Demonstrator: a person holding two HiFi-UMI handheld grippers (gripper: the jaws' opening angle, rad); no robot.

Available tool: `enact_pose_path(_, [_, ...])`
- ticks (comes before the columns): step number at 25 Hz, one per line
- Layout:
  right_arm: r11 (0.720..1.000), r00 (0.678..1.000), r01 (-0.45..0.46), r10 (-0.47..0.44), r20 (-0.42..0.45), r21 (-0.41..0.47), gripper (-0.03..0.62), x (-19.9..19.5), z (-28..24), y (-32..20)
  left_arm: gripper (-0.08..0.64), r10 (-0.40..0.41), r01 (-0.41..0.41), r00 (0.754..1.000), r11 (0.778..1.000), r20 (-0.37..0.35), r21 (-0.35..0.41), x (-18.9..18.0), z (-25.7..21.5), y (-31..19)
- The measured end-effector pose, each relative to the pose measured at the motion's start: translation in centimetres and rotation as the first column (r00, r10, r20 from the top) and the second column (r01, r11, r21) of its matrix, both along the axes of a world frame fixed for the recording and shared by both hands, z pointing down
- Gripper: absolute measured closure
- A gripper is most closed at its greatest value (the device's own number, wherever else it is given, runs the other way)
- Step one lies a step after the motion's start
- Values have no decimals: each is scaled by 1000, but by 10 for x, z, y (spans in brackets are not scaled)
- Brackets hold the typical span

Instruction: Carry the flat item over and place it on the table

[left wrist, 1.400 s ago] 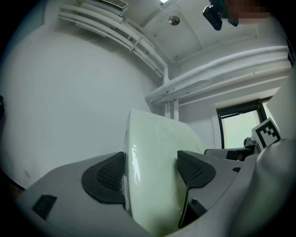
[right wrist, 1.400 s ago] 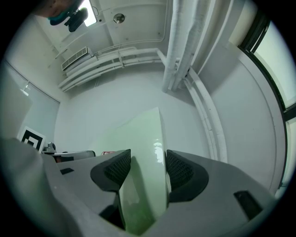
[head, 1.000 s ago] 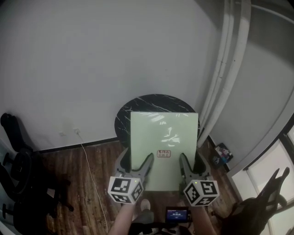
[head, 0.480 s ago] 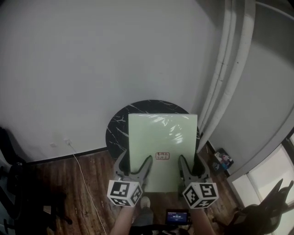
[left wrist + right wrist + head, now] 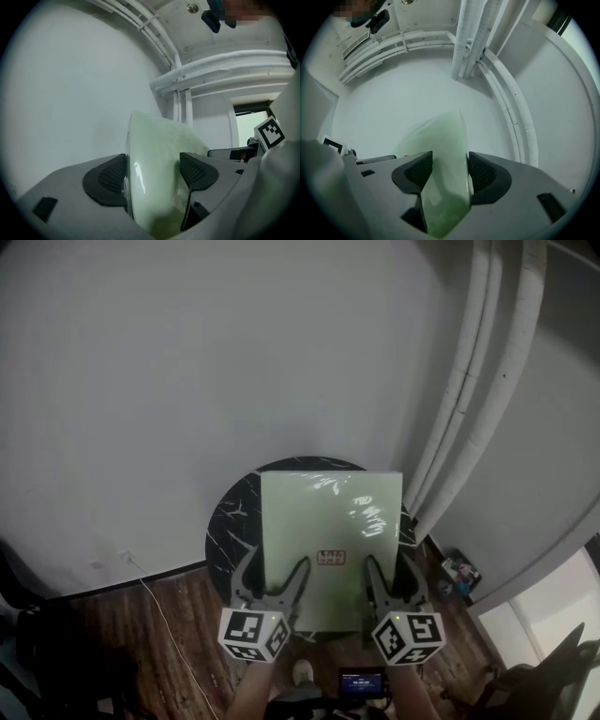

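Note:
A pale green flat board (image 5: 330, 531) in glossy wrap, with a small red label near its front edge, is held level above the round black marbled table (image 5: 225, 521). My left gripper (image 5: 272, 579) is shut on the board's near left edge, and my right gripper (image 5: 386, 579) is shut on its near right edge. In the left gripper view the board (image 5: 157, 178) stands edge-on between the black pads (image 5: 108, 180). The right gripper view shows the board (image 5: 443, 168) clamped between its pads (image 5: 483, 174). Most of the table is hidden under the board.
A white wall (image 5: 187, 381) rises behind the table. White pipes (image 5: 478, 399) run down at the right. A cable (image 5: 159, 601) trails across the wooden floor (image 5: 169, 652) at the left. A small dark box (image 5: 455, 573) lies on the floor at the right.
The board and both grippers have come forward over the round table, which now lies further under the board. Both grips are unchanged.

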State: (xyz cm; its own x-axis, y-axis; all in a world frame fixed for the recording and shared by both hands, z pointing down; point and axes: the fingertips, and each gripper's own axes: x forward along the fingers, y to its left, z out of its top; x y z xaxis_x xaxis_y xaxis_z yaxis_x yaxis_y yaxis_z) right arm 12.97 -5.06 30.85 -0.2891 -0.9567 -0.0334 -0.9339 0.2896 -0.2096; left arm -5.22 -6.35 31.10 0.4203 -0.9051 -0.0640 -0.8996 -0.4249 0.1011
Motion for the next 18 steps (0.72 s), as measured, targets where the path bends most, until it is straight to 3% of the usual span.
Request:
enact_pose_path(9, [1000,1000,-25,24,-6,-17,364,-21,4,-62,190,24,-24,1000,1000,-10,-12,-20,6,-67])
enact_pose_path(18, [998,998,-63,64,14,-23,364,-43,9,-92,192,61,-61,998,998,-7,-15,-43,11,-103])
